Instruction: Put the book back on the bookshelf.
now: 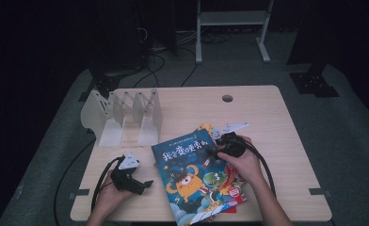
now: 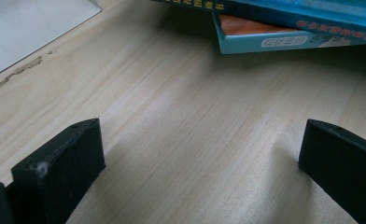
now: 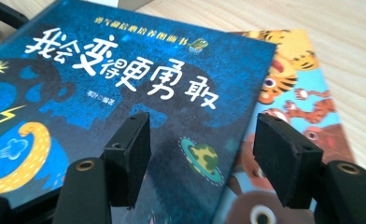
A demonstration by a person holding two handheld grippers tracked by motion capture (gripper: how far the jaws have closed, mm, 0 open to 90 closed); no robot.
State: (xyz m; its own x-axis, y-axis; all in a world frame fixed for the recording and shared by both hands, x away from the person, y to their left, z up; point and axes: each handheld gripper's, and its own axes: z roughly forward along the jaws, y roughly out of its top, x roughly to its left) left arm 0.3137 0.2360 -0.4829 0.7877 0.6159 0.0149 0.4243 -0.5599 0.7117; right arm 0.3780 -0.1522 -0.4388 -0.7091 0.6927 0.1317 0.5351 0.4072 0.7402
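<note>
A blue picture book (image 1: 192, 181) with white lettering and a cartoon monster tops a small stack at the table's front middle. Beneath it lies an orange tiger book (image 1: 206, 128). My right gripper (image 1: 214, 152) hovers open over the stack's upper right. In the right gripper view its jaws straddle the right edge of the blue book (image 3: 102, 93), one over that cover, the other over the tiger book (image 3: 302, 88), with nothing gripped. My left gripper (image 1: 146, 184) rests open on bare wood left of the stack. Its jaws (image 2: 200, 135) stand wide, facing the books' edges (image 2: 274, 39).
A white slotted book rack (image 1: 126, 115) stands empty at the table's back left; its base plate (image 2: 27, 28) appears in the left gripper view. A cable hole (image 1: 227, 98) sits near the far edge. Bare wooden table (image 1: 281, 122) stretches right of the stack. Black cables trail from both grippers.
</note>
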